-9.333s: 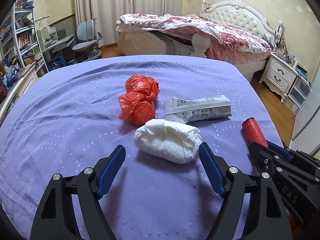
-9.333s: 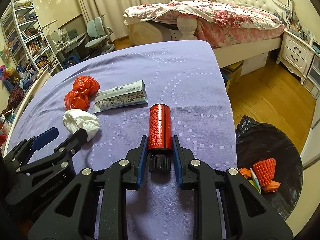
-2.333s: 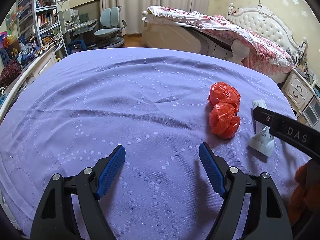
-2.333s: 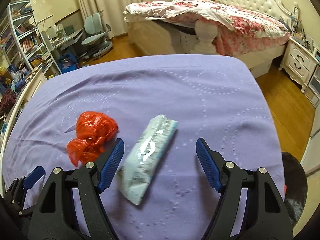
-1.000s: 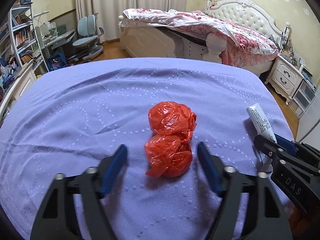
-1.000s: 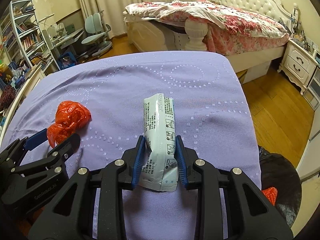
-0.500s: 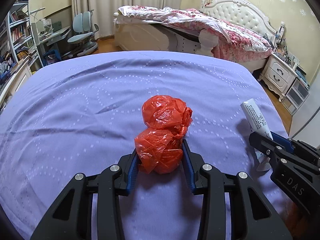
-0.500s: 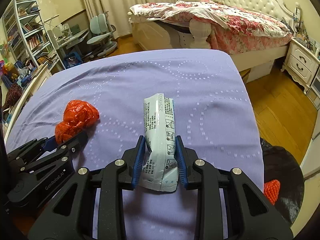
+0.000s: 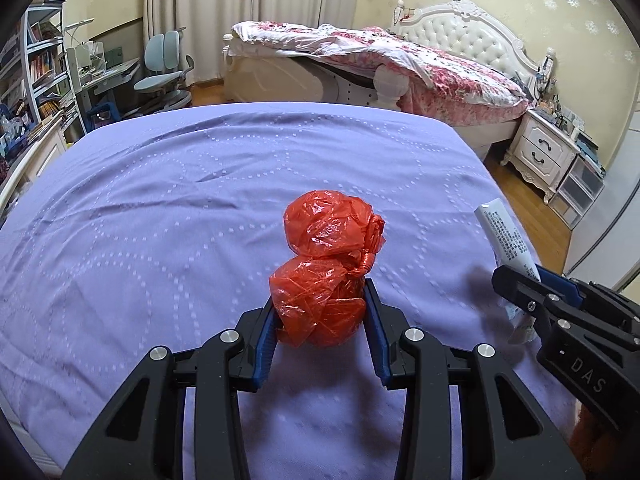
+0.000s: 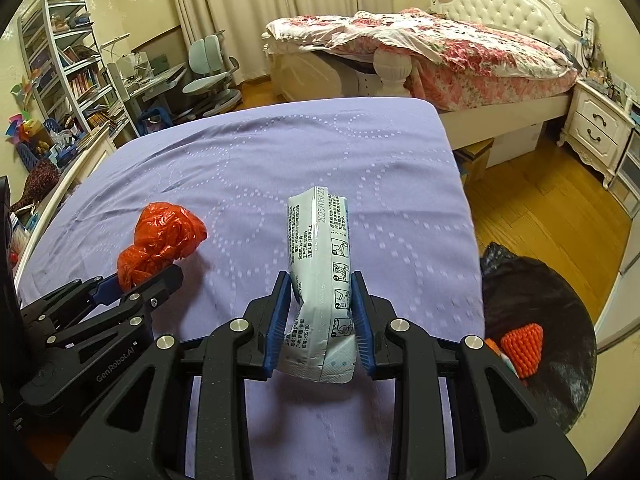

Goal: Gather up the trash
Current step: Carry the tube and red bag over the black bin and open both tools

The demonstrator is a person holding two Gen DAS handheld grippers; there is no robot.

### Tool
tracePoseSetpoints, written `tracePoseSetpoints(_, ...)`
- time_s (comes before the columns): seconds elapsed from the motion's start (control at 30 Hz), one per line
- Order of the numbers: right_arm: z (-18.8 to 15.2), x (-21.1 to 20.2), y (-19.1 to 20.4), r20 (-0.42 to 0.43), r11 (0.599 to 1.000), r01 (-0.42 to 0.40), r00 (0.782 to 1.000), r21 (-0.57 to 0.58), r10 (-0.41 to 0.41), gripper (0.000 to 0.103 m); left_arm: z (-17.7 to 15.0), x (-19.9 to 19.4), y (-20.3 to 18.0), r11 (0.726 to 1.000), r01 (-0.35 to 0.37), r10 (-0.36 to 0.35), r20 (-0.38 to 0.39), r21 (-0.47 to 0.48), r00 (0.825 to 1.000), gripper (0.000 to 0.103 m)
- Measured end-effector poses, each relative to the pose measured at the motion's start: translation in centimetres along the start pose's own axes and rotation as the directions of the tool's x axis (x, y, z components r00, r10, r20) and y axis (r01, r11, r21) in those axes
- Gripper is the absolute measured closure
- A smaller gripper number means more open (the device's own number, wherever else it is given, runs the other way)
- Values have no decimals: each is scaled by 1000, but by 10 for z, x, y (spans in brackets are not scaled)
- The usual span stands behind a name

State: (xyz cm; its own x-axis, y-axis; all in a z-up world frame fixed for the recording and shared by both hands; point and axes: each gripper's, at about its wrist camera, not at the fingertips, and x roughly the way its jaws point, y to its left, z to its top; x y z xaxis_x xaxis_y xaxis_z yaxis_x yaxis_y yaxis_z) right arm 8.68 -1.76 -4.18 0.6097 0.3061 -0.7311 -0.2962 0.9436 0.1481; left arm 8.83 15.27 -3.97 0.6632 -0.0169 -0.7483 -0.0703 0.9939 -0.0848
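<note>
At the far left of the right-wrist view stands a bookshelf (image 10: 68, 68) crammed with books, with a desk chair (image 10: 208, 68) beside it; neither has any part in the job. Lower left in that view, the left gripper (image 10: 132, 280) reaches in, its fingers pinching the lower lobe of a knotted red plastic bag (image 10: 160, 240). Its own camera shows the grip better: the blue pads press into both sides of the red plastic bag (image 9: 324, 280), squeezing the crinkled film, while the upper lobe sticks out free above the left gripper (image 9: 322, 312). Gripping low, below the knot, probably keeps the soft bundle from slipping out.

In the middle, the purple-covered surface (image 10: 280, 152) lies bare of other litter. Centre frame, the right gripper (image 10: 318, 308) has its fingers pressed onto a pale green packet (image 10: 320, 264), clamped near its lower end so the printed length stands up and forward. The packet buckles a little where the pads bite, so it looks soft and part empty. In the left-wrist view the same pale green packet (image 9: 504, 240) pokes up at the right edge.

At lower right, off the edge of the surface, a black bin bag (image 10: 540, 312) sits open on the wooden floor (image 10: 540, 208), orange scraps (image 10: 522, 344) already inside. I judge both loads are bound there; the right one is nearer.
</note>
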Motion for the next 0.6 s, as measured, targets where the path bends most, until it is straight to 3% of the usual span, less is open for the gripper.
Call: tracePoseSetpoints(0.6, -50, -65, -49, 65, 996, 63, 996, 71, -68, 73, -32, -39, -72, 995, 39, -45, 70, 87, 997, 63)
